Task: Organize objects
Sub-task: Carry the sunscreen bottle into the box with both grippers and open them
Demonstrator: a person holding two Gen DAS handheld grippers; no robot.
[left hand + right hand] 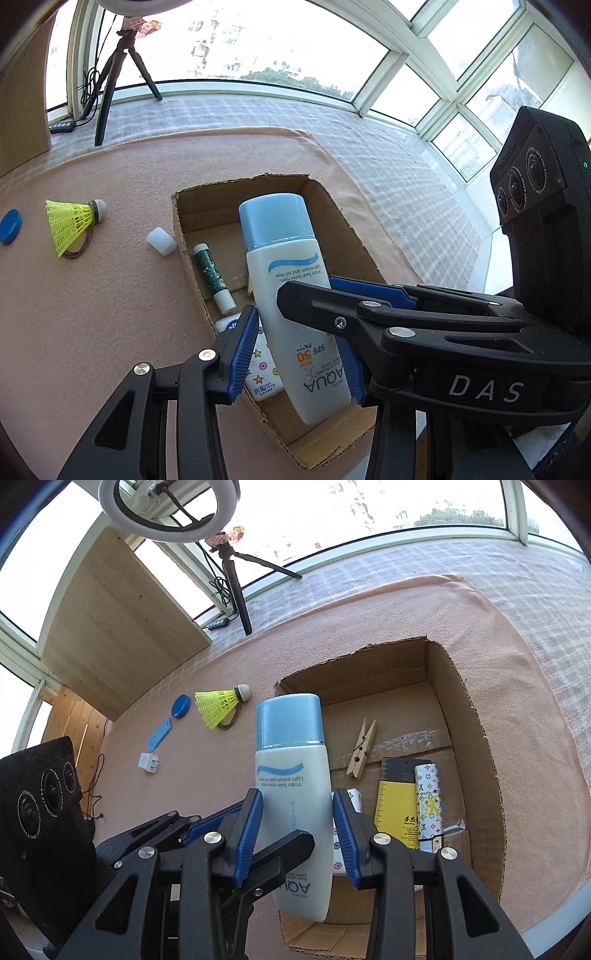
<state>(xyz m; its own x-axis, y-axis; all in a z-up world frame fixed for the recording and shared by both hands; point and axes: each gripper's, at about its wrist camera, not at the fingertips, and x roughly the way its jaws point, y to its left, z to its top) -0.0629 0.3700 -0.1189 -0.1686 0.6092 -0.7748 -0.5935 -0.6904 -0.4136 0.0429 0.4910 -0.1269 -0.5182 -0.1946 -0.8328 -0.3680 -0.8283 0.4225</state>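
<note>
Both grippers, left (299,350) and right (297,834), clamp ribbed blue pads on one smooth white sunscreen bottle (291,797), blue-capped, at six o'clock over the rough-edged cardboard box (480,716).

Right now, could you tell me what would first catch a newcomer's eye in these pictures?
The sunscreen bottle with its blue cap, held over the open cardboard box by both tools, the right tool and the left tool each clamped on its sides. Next, the yellow shuttlecock on the pink cloth left of the box.
</note>
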